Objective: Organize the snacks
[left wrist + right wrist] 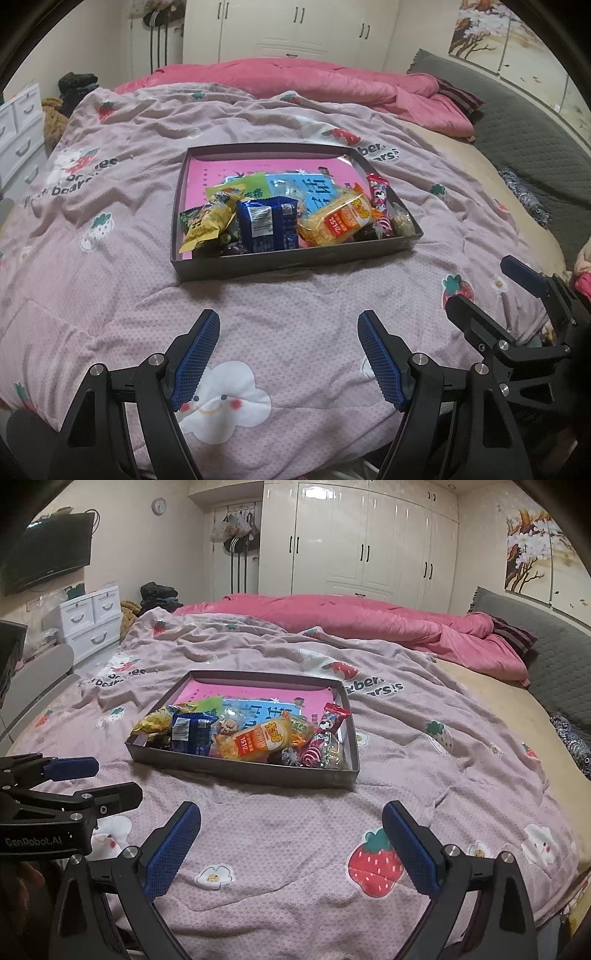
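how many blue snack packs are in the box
1 that shows plainly: a dark blue pack standing near the front wall of the box, between the yellow bag and the orange-yellow pack. Others may be buried in the pile.

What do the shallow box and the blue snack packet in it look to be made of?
Shallow box: likely matte dark cardboard, given its thin straight walls and dull surface. Blue snack packet: glossy plastic film, judging by its crinkles and highlights.
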`<state>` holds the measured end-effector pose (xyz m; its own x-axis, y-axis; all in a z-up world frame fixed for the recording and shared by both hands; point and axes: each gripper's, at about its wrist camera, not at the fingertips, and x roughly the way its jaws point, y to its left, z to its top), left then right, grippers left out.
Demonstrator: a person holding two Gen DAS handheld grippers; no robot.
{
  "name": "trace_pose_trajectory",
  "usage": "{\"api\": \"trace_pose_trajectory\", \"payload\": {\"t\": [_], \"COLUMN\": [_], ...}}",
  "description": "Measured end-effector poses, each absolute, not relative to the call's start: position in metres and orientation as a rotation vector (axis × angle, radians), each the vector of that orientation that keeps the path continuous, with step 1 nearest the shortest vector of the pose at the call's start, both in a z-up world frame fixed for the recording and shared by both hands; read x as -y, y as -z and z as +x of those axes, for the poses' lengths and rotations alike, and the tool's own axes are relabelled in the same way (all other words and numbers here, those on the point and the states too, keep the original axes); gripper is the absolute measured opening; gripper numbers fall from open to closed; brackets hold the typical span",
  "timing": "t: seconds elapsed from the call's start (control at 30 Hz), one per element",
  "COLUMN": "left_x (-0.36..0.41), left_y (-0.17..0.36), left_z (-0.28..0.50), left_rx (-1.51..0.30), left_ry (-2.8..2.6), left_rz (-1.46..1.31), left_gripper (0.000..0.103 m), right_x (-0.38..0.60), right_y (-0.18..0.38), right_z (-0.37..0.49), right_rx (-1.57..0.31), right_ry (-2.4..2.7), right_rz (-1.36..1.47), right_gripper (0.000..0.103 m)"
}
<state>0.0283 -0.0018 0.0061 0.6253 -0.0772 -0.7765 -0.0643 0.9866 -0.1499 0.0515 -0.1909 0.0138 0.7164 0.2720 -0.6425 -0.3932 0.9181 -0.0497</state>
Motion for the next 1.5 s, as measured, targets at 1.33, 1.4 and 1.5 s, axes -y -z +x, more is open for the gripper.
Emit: {"api": "trace_pose_trajectory", "payload": {"t": [1.33, 1.4, 1.5], "left_x": [0.0016, 0.0023, 0.0023], "left_y": [-0.0084, -0.0087, -0.0088], "left_z": [0.0248, 0.0248, 0.0250], "left_rx": [-0.889, -0.887, -0.887], "left_ry": [0.013, 0.011, 0.009], "left_rz": [-0.177, -0.176, -0.176], "left_gripper": [0.078, 0.078, 0.078], "right_x": [0.1894, 0.1895, 0.1898], "right_y": [-0.0105, -0.0104, -0.0105], "right_z": [0.0521, 0.0523, 0.0523], "right_rx": [-0.690, -0.690, -0.691], "right_ry": [-0.378, -0.379, -0.379], "right_rz": [-0.181, -0.181, -0.180], "right_gripper": [0.099, 0.099, 0.099]}}
